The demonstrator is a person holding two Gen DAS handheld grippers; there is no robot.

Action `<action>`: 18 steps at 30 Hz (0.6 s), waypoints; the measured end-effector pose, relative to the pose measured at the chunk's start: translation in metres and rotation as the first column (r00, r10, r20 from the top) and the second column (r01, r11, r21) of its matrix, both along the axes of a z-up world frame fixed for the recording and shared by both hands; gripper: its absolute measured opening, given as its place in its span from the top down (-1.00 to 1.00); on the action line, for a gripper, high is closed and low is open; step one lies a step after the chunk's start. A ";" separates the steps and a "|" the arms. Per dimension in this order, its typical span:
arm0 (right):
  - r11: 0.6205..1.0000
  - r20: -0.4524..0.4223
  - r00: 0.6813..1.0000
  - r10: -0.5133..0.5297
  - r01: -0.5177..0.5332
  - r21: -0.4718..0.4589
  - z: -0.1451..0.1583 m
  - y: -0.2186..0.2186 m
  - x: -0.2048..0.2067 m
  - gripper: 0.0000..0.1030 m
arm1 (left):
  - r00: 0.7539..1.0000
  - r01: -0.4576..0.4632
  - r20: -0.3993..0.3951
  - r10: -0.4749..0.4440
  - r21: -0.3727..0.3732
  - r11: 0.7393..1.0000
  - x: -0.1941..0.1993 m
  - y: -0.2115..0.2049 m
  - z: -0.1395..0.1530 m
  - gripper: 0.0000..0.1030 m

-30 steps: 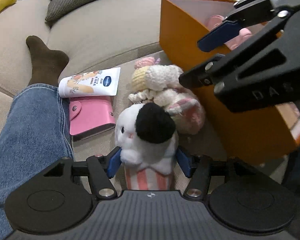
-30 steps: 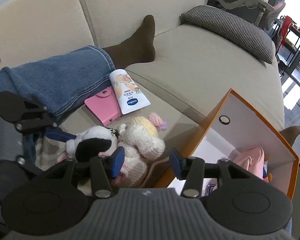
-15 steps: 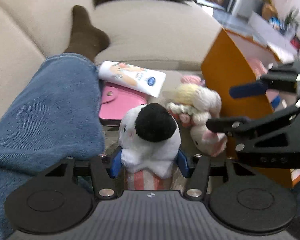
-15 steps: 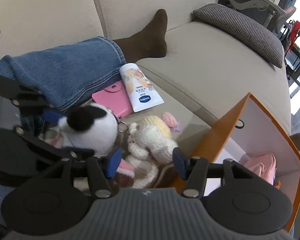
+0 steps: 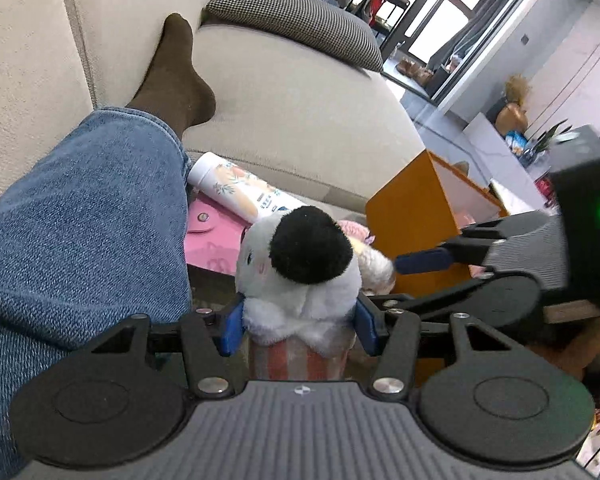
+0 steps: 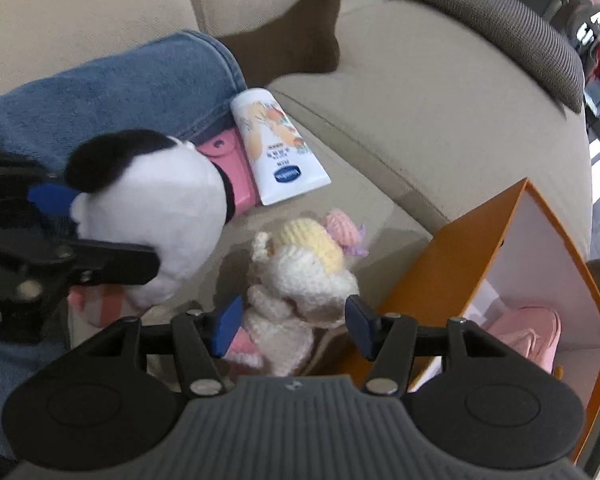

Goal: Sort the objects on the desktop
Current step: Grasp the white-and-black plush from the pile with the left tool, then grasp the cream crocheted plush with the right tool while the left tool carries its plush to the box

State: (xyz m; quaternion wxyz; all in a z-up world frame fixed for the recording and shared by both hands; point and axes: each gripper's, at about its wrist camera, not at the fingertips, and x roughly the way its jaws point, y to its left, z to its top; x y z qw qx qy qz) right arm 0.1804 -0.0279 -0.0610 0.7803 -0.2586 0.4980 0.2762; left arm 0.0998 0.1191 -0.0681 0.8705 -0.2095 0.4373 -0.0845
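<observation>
Beige woven fabric covers the sofa (image 5: 300,112) that carries everything, its seat cushions split by a seam and its back rising at the left. A houndstooth cushion (image 5: 296,20) lies on the far seat. A leg in blue jeans (image 5: 76,216) with a dark brown sock (image 5: 172,76) stretches across the near cushion. Beyond the sofa, the left wrist view shows a room with grey floor, tall dark-framed windows, a white wall, and a golden ornament (image 5: 512,114) on a white unit with a plant just beside it.

The left gripper (image 5: 298,326) is clamped on a white plush toy (image 5: 296,272) with a black patch on its head and a pink-striped base, held off the sofa. The right gripper (image 6: 292,326) has its blue pads apart, one on each side of a cream crocheted doll (image 6: 300,276) that lies on the seat; whether the pads touch it cannot be told.

A white tube (image 6: 278,146) lies beside the jeans, overlapping a pink snap wallet (image 6: 236,172). Its blue oval logo and small lines of print are too small to read. An orange box (image 6: 436,272) with a white interior stands to the right of the doll, holding something pink (image 6: 528,332).
</observation>
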 end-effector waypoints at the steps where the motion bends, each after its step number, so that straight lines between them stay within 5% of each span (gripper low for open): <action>1: 1.000 0.000 1.000 -0.001 0.001 -0.011 -0.002 0.003 0.003 -0.15 | 1.000 0.002 0.002 -0.002 -0.010 1.000 0.002 0.002 -0.001 -0.23; 13: 0.997 -0.009 1.000 0.017 -0.018 -0.081 -0.028 0.022 0.037 -0.37 | 1.000 -0.018 0.016 0.019 -0.018 1.000 0.011 0.012 -0.002 -0.23; 18: 0.999 -0.048 0.999 0.012 -0.013 -0.031 -0.035 0.017 0.040 -0.21 | 1.000 -0.026 0.015 0.027 -0.044 0.999 0.012 0.015 -0.001 -0.23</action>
